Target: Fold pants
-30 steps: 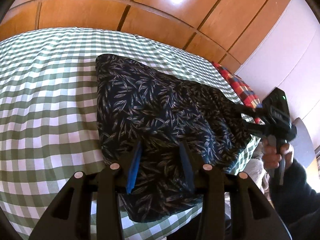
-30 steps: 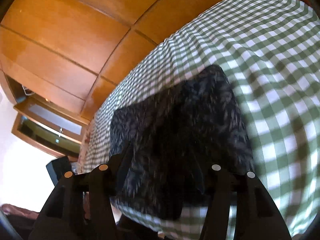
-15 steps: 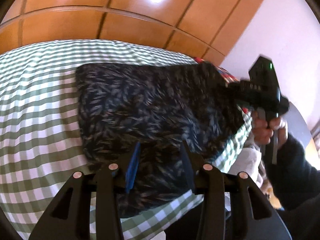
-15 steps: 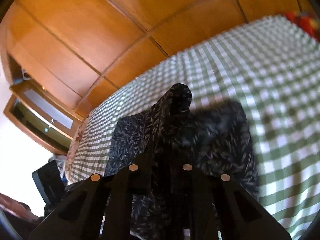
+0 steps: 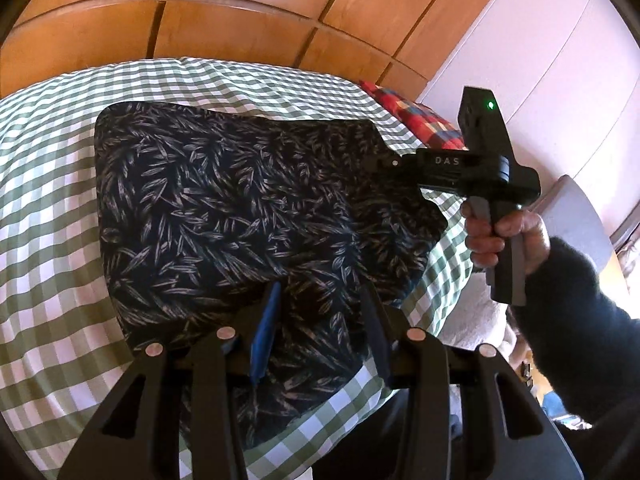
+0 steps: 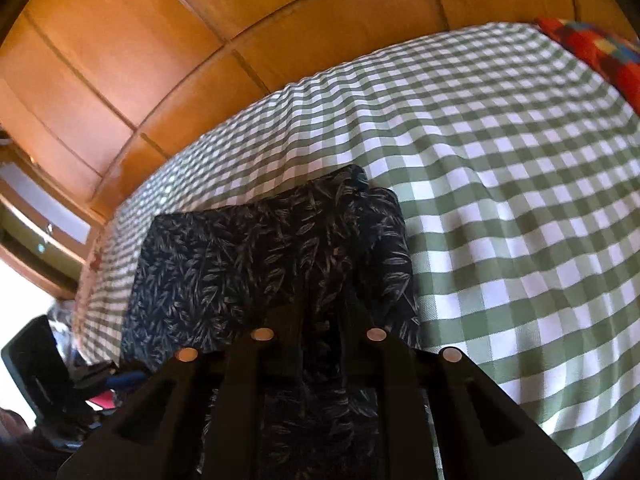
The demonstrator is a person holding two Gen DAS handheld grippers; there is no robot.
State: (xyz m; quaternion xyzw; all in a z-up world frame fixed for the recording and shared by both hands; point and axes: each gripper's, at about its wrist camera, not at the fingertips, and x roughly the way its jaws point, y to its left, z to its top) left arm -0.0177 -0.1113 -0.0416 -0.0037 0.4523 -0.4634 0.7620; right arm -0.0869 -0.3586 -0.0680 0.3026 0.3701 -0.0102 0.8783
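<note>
Since the earlier frame the right claw (image 6: 320, 300) has shifted from the pants' (image 5: 224, 208) far side edge, lifted a peak of cloth, and let it sink back; its jaws have just been opening after a quick squeeze, and dark leaf-print cloth sits between them. Whether its fingers (image 6: 352, 312) press the cloth I cannot tell, since black fingers blur into the dark fabric. From the left wrist view, the right claw (image 5: 380, 164) tip touches the pants' right corner, held by a hand (image 5: 504, 240) in a dark sleeve (image 5: 580, 296).

Left claw (image 5: 320, 312) stands partly apart, its blue-lined fingers (image 5: 266, 332) straddling the near edge of the pants; cloth lies between them, and no pinch shows.

Pants lie folded on the green-checked bed (image 5: 52, 208), spreading ahead of both claws, their near edge hanging by the bed's edge. Beyond the right claw lies a red patchwork pillow (image 5: 416, 116); wooden wardrobe doors (image 5: 240, 28) stand past the bed.
</note>
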